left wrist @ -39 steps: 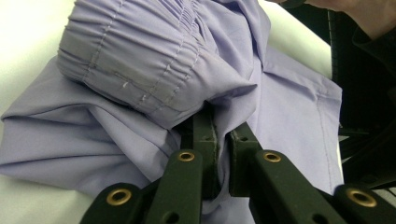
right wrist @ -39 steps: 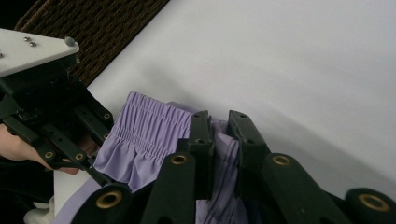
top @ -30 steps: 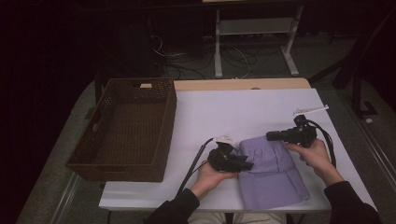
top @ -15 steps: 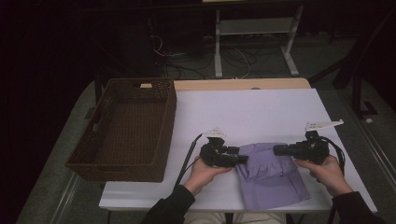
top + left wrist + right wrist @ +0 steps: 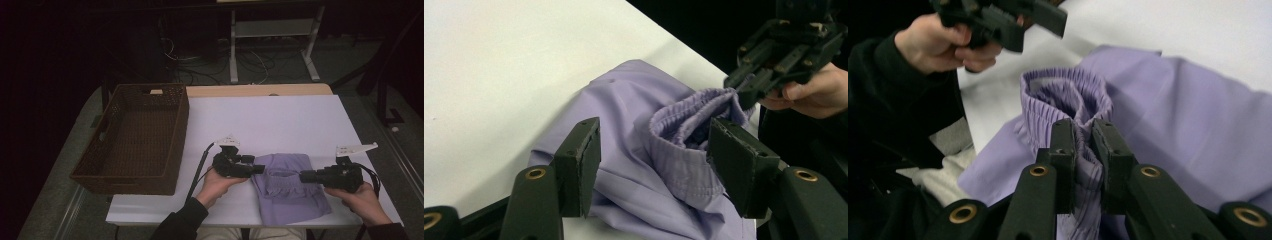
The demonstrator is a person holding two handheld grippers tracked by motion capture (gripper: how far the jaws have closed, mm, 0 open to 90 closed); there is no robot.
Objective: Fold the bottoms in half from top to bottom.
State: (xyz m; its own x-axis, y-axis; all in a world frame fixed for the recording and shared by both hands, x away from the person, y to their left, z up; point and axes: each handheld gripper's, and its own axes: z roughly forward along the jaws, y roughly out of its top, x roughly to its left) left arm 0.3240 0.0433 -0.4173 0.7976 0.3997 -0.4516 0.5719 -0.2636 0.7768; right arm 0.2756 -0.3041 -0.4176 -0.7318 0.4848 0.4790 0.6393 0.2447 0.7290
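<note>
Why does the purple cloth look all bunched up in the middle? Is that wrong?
The folded purple garment lies flat except its gathered elastic waistband, which stands up because the right gripper pinches it. The left gripper has just been opening, its jaws apart around the fabric. Nothing looks damaged.

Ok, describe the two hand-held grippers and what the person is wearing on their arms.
Both the left hand-held gripper and the right hand-held gripper are black, each with two flat rectangular jaws, brass-coloured rivets on the jaw arms, a pale three-cornered plate on top and a black trailing cable. The person's sleeves are black.
</note>
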